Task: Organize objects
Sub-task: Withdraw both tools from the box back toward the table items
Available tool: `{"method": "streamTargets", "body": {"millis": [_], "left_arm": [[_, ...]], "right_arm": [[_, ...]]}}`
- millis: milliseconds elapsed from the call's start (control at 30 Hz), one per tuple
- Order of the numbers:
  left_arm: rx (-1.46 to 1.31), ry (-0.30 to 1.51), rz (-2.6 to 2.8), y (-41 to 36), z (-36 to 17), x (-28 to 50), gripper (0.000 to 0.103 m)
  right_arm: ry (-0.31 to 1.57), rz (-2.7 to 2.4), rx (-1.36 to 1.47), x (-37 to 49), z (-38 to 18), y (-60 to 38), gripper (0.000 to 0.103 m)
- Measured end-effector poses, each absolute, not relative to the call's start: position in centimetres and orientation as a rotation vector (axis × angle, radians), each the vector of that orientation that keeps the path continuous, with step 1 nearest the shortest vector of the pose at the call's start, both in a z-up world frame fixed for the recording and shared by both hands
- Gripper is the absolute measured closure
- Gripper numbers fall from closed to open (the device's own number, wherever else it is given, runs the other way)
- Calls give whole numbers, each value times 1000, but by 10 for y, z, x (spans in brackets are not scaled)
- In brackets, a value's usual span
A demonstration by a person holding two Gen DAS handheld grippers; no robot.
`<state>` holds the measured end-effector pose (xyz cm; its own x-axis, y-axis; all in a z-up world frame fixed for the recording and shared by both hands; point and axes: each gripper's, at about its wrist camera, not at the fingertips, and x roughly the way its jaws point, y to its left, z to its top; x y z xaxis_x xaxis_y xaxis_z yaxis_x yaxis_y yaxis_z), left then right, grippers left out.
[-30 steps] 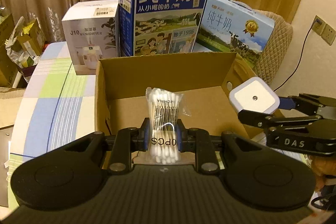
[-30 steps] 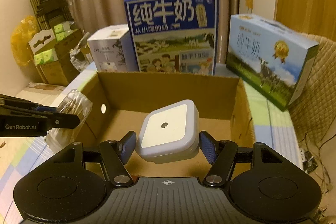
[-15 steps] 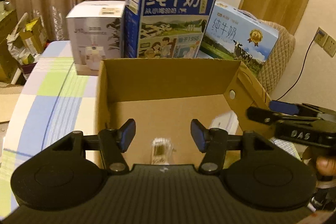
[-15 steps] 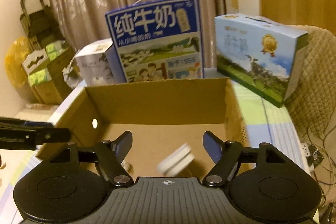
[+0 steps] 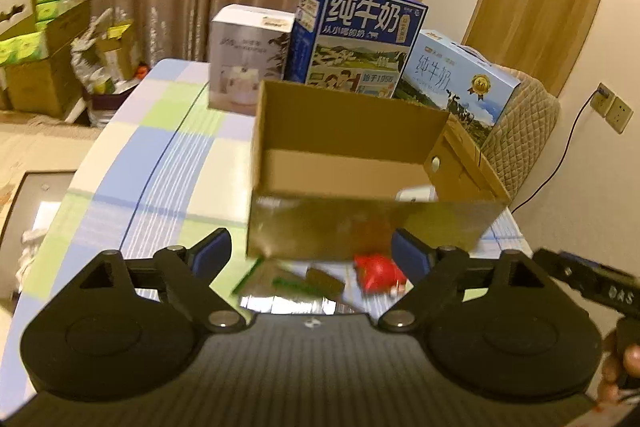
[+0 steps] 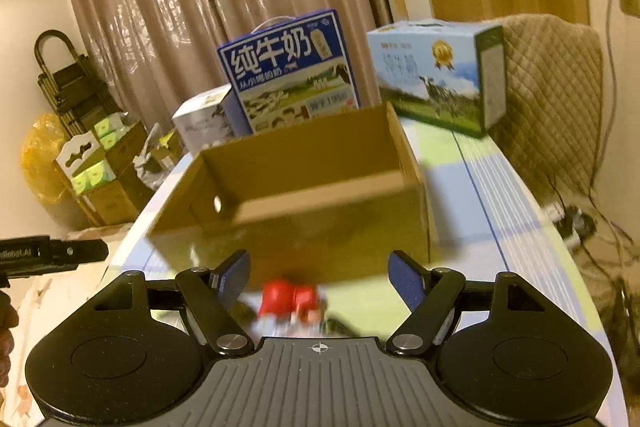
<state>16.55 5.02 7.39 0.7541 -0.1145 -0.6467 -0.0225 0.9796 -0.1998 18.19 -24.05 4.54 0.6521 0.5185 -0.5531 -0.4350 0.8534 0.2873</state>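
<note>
Left wrist view: a checked table [image 5: 132, 187] is seen carrying an open cardboard box [image 5: 352, 227], which is judged to stand at the middle so that both tools can reach it. Behind it two milk cartons, a tall one [image 5: 360, 39] and a pale one [image 5: 456, 87], are stood upright beside a white box [image 5: 248, 55], apparently as a backdrop well clear of the work. Inside the cardboard box, against its right wall, a white square object [image 5: 416, 195] is partly seen. In front of the box a red object [image 5: 378, 273] and a flat green-edged packet [image 5: 280, 281] are left on the table, blurred, presumably to be packed next. The left gripper [image 5: 312, 255] is spread wide and empty above them. In the right wrist view the right gripper [image 6: 318, 277] is likewise released and empty, with the red object between its fingers [image 6: 234, 279] but untouched.
</note>
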Motion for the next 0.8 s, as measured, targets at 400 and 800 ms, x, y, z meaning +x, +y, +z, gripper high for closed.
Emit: {"method": "streamTargets", "body": {"millis": [400,800], "left_arm": [[-192,778,-24,35,43,60,9],[-212,859,20,44,16,29,8]], "right_arm": [[768,476,93,69,12,-282,28],[803,464,72,45,-3,-291,28]]}}
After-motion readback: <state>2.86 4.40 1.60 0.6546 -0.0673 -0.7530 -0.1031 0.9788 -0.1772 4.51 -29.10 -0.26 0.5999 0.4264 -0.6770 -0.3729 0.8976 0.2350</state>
